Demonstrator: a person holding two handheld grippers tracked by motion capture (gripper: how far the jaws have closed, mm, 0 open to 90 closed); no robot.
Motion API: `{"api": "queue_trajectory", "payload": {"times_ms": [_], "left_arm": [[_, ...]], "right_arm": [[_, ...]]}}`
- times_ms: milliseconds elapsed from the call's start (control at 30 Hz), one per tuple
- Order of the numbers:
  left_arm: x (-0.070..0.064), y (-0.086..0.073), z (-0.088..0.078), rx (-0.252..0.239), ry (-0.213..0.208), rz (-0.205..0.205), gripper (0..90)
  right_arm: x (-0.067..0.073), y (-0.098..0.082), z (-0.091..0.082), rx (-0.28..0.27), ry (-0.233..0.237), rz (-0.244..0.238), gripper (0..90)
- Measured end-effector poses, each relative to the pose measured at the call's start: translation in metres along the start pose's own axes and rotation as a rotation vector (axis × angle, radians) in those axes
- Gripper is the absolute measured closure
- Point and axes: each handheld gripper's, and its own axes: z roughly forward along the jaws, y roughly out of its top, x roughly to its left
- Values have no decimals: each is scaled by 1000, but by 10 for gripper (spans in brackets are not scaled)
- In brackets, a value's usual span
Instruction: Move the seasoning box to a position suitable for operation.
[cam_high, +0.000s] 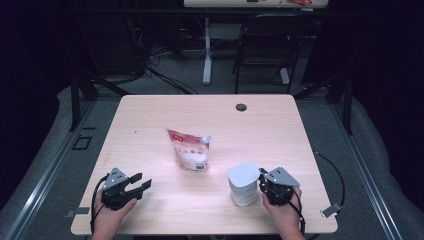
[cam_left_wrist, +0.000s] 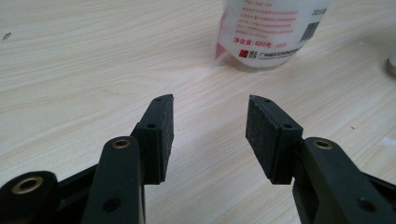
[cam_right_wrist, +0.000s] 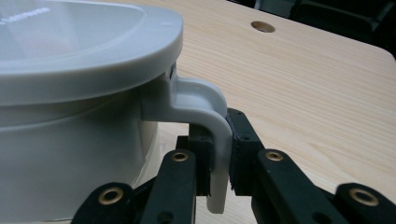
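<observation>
A white lidded jug (cam_high: 243, 183) stands upright on the table's near right part. My right gripper (cam_high: 263, 184) is shut on the jug's handle (cam_right_wrist: 215, 140), both pads pressed on its sides. The jug body (cam_right_wrist: 70, 107) and its pale lid rise at the left of the right gripper view. A red and white pouch (cam_high: 190, 149) with a cap on its corner rests at the table's middle. My left gripper (cam_high: 143, 183) rests at the near left with its jaws open and nothing between them; its pads (cam_left_wrist: 163, 135) point toward the pouch (cam_left_wrist: 268, 32).
The wooden table (cam_high: 150, 115) has a round cable hole (cam_high: 241, 107) near its far edge, also in the right gripper view (cam_right_wrist: 262, 26). A cable loops off the table's right side (cam_high: 337, 175). A chair (cam_high: 265, 45) and a desk leg stand beyond the table.
</observation>
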Motion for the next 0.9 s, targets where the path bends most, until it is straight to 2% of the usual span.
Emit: {"api": "queue_trajectory", "payload": {"times_ms": [133, 467, 767, 900], "left_arm": [[-1, 1, 1, 1, -7, 5, 521], [-1, 1, 3, 4, -6, 4, 521], [-2, 1, 3, 3, -8, 8, 521], [-2, 2, 4, 7, -11, 11, 521]], "right_arm": [[6, 0, 2, 0, 12, -17, 821], [8, -5, 7, 4, 17, -11, 820], [11, -7, 3, 2, 36, -19, 809], [9, -9, 0, 16, 52, -8, 800]]}}
